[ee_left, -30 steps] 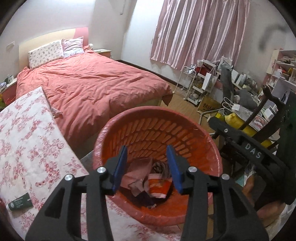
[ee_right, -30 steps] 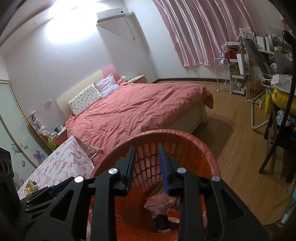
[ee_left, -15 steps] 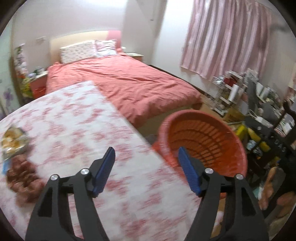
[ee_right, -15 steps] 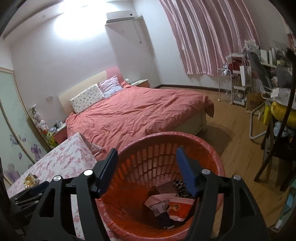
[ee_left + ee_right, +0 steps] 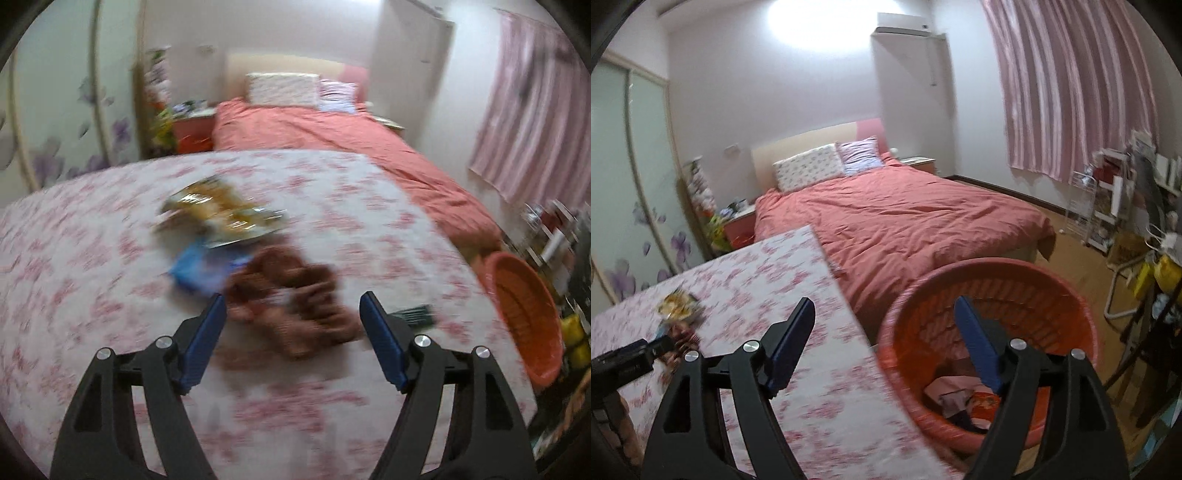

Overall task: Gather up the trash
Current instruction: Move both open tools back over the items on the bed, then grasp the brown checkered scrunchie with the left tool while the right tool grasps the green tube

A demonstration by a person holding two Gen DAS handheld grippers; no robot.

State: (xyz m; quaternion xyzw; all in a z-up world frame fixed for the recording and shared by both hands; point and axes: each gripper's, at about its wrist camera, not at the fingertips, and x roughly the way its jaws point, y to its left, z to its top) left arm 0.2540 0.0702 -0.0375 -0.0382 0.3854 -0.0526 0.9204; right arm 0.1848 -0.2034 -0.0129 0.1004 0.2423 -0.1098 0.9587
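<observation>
My left gripper (image 5: 291,317) is open and empty above the floral-clothed table (image 5: 92,295), just short of a brown crumpled wrapper (image 5: 295,299). A blue packet (image 5: 195,269) and a gold snack bag (image 5: 221,210) lie beyond it, and a dark green item (image 5: 413,314) lies to its right. The view is blurred. My right gripper (image 5: 884,332) is open and empty over the table edge beside the orange basket (image 5: 1034,273), which holds several pieces of trash (image 5: 960,398). The basket also shows in the left wrist view (image 5: 524,310).
A bed with a pink duvet (image 5: 905,218) stands behind the table. A cluttered desk, a chair and a white rack (image 5: 1108,206) fill the right side. The left gripper's body (image 5: 624,362) shows at the left of the right wrist view.
My left gripper swung left from over the basket to above the trash on the table and opened wide. My right gripper opened and moved left, off the basket's middle.
</observation>
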